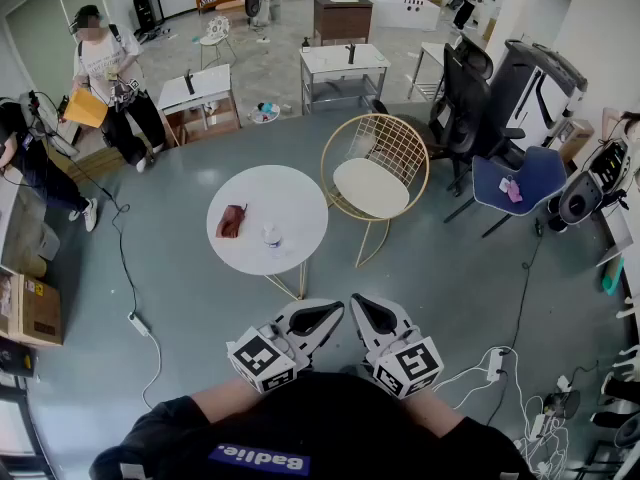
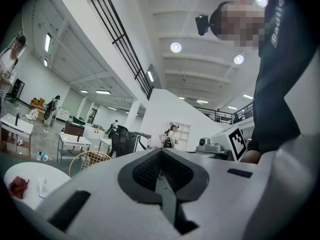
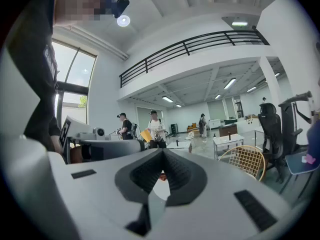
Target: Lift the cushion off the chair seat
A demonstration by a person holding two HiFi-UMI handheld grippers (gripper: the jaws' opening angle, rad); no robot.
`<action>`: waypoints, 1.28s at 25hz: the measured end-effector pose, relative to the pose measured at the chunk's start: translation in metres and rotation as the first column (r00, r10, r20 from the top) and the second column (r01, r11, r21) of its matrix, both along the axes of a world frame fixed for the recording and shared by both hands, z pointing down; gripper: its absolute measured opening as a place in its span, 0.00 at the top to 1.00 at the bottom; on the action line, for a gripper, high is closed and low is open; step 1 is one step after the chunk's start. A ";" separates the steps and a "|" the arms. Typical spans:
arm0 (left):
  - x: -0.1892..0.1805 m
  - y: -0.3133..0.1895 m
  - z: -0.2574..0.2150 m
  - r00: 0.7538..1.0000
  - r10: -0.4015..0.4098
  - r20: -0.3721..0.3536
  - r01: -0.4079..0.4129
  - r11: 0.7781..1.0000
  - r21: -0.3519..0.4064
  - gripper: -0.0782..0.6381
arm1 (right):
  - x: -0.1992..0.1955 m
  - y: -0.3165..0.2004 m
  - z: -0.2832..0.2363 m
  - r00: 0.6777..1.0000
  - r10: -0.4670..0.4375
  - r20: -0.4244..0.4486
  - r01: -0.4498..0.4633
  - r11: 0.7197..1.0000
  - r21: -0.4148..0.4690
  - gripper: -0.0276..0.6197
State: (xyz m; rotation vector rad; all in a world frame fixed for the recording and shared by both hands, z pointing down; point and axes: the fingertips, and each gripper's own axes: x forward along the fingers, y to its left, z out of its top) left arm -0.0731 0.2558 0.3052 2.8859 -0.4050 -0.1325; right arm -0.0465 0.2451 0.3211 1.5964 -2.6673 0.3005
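A round white cushion (image 1: 372, 188) lies on the seat of a gold wire chair (image 1: 395, 138), which stands to the right of a round white table (image 1: 290, 203). Both grippers are held close to my body, well short of the chair and empty. My left gripper (image 1: 334, 308) (image 2: 161, 152) is shut, with its jaws meeting at the tip. Just to its right, my right gripper (image 1: 358, 301) (image 3: 162, 152) is shut too. The chair's wire back (image 2: 90, 159) (image 3: 246, 160) shows beyond the jaws in both gripper views; the cushion is hidden there.
On the table lie a red-brown item (image 1: 231, 220) and a small clear bottle (image 1: 271, 236). Black office chairs (image 1: 465, 98) and a blue seat (image 1: 520, 183) stand at the right. Two people (image 1: 105, 68) stand at the left. Cables and a power strip (image 1: 138, 324) lie on the floor.
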 end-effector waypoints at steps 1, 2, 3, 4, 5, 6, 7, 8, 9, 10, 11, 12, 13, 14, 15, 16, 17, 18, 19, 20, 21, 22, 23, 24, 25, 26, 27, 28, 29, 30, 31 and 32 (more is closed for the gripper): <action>0.001 -0.001 -0.001 1.000 -0.001 0.000 0.001 1.000 0.000 0.89 | 0.000 -0.001 -0.001 1.000 -0.001 0.000 0.001 1.000 0.000 0.92; 0.001 -0.001 -0.001 1.000 -0.002 0.000 0.002 1.000 0.000 0.89 | 0.000 -0.001 -0.002 1.000 -0.002 0.000 0.002 1.000 0.000 0.92; 0.002 -0.002 -0.001 1.000 -0.002 0.000 0.002 1.000 0.000 0.89 | 0.001 -0.002 -0.003 1.000 -0.003 0.000 0.003 1.000 0.000 0.92; 0.002 -0.001 -0.002 1.000 -0.002 0.000 0.002 1.000 0.001 0.89 | 0.001 -0.001 -0.003 1.000 -0.003 0.000 0.003 1.000 0.000 0.92; 0.003 -0.001 -0.001 1.000 0.000 0.000 0.000 1.000 0.001 0.89 | 0.002 -0.001 -0.004 1.000 -0.004 0.000 0.004 1.000 0.002 0.92; 0.004 0.001 -0.001 1.000 0.003 0.000 -0.003 1.000 0.001 0.89 | 0.002 0.000 -0.005 1.000 -0.005 -0.001 0.005 1.000 0.003 0.92; 0.004 0.002 0.000 1.000 0.005 0.000 -0.005 1.000 0.002 0.89 | 0.002 0.001 -0.005 1.000 -0.005 -0.001 0.005 1.000 0.004 0.92; 0.004 0.003 0.000 1.000 0.005 -0.001 -0.005 1.000 0.003 0.89 | 0.003 0.002 -0.005 1.000 -0.005 -0.002 0.005 1.000 0.005 0.92; 0.004 0.003 -0.001 1.000 0.003 -0.003 -0.003 1.000 0.004 0.89 | 0.003 0.003 -0.005 1.000 -0.005 -0.003 0.005 1.000 0.006 0.92; 0.004 0.004 -0.001 1.000 0.001 -0.004 -0.001 1.000 0.005 0.89 | 0.003 0.004 -0.004 1.000 -0.005 -0.003 0.005 1.000 0.005 0.92; 0.005 0.005 -0.001 1.000 0.002 -0.004 -0.002 1.000 0.006 0.89 | 0.003 0.005 -0.003 1.000 -0.004 -0.003 0.004 1.000 0.005 0.92; 0.005 0.006 -0.001 1.000 0.004 -0.003 -0.004 1.000 0.007 0.89 | 0.003 0.005 -0.003 1.000 -0.005 -0.004 0.005 1.000 0.004 0.92; 0.006 0.007 -0.001 1.000 0.005 -0.002 -0.005 1.000 0.007 0.89 | 0.004 0.006 -0.003 1.000 -0.006 -0.004 0.006 1.000 0.005 0.92; 0.006 0.008 -0.001 1.000 0.007 -0.002 -0.007 1.000 0.009 0.89 | 0.004 0.006 -0.005 1.000 -0.007 -0.005 0.007 1.000 0.006 0.92; 0.006 0.009 -0.001 1.000 0.010 -0.002 -0.010 1.000 0.011 0.89 | 0.004 0.007 -0.006 1.000 -0.009 -0.007 0.009 1.000 0.008 0.92; 0.007 0.010 -0.002 1.000 0.012 -0.002 -0.012 1.000 0.012 0.89 | 0.003 0.008 -0.007 1.000 -0.011 -0.008 0.011 1.000 0.010 0.92; 0.006 0.010 -0.002 1.000 0.012 -0.001 -0.012 1.000 0.013 0.89 | 0.003 0.008 -0.007 1.000 -0.013 -0.008 0.013 1.000 0.009 0.92; 0.006 0.010 -0.003 1.000 0.011 0.001 -0.011 1.000 0.013 0.89 | 0.003 0.008 -0.007 1.000 -0.014 -0.008 0.014 1.000 0.008 0.92; 0.006 0.010 -0.002 1.000 0.008 0.004 -0.008 1.000 0.011 0.89 | 0.003 0.009 -0.006 1.000 -0.015 -0.008 0.015 1.000 0.007 0.92; 0.006 0.010 -0.001 1.000 0.006 0.007 -0.006 1.000 0.009 0.89 | 0.003 0.008 -0.005 1.000 -0.018 -0.008 0.018 1.000 0.007 0.92; 0.007 0.010 0.000 1.000 0.005 0.008 -0.005 1.000 0.007 0.89 | 0.004 0.008 -0.005 1.000 -0.021 -0.007 0.021 1.000 0.006 0.92; 0.009 0.009 0.001 1.000 0.004 0.009 -0.005 1.000 0.007 0.89 | 0.005 0.008 -0.004 1.000 -0.023 -0.006 0.023 1.000 0.005 0.92; 0.012 0.009 0.001 1.000 0.004 0.011 -0.004 1.000 0.009 0.89 | 0.008 0.007 -0.003 1.000 -0.026 -0.003 0.026 1.000 0.003 0.92; 0.015 0.008 0.001 1.000 0.003 0.014 -0.003 1.000 0.013 0.89 | 0.010 0.006 -0.003 1.000 -0.029 -0.001 0.029 1.000 0.001 0.92; 0.017 0.007 0.001 1.000 0.001 0.016 -0.001 1.000 0.017 0.89 | 0.013 0.006 -0.003 0.999 -0.034 0.001 0.034 0.999 0.001 0.92; 0.020 0.006 0.000 1.000 -0.004 0.017 0.004 1.000 0.018 0.89 | 0.015 0.005 -0.003 0.999 -0.040 0.002 0.040 0.999 0.002 0.92; 0.023 0.006 -0.001 1.000 -0.010 0.017 0.010 1.000 0.018 0.89 | 0.017 0.005 -0.003 0.999 -0.045 0.005 0.045 0.999 0.002 0.92; 0.025 0.005 -0.003 1.000 -0.016 0.016 0.016 1.000 0.017 0.89 | 0.019 0.005 -0.003 0.999 -0.049 0.009 0.049 0.999 0.001 0.92; 0.027 0.005 -0.003 1.000 -0.022 0.017 0.022 1.000 0.017 0.89 | 0.022 0.004 -0.003 0.999 -0.052 0.014 0.052 0.999 0.001 0.92; 0.029 0.005 -0.003 0.999 -0.027 0.018 0.027 0.999 0.017 0.89 | 0.024 0.004 -0.003 0.998 -0.055 0.018 0.055 0.998 0.002 0.92; 0.031 0.005 -0.002 0.999 -0.032 0.020 0.032 0.999 0.017 0.89 | 0.027 0.004 -0.002 0.998 -0.057 0.022 0.057 0.998 0.003 0.92; 0.034 0.005 -0.001 0.999 -0.039 0.023 0.039 0.999 0.017 0.89 | 0.030 0.004 -0.001 0.998 -0.059 0.024 0.059 0.998 0.004 0.92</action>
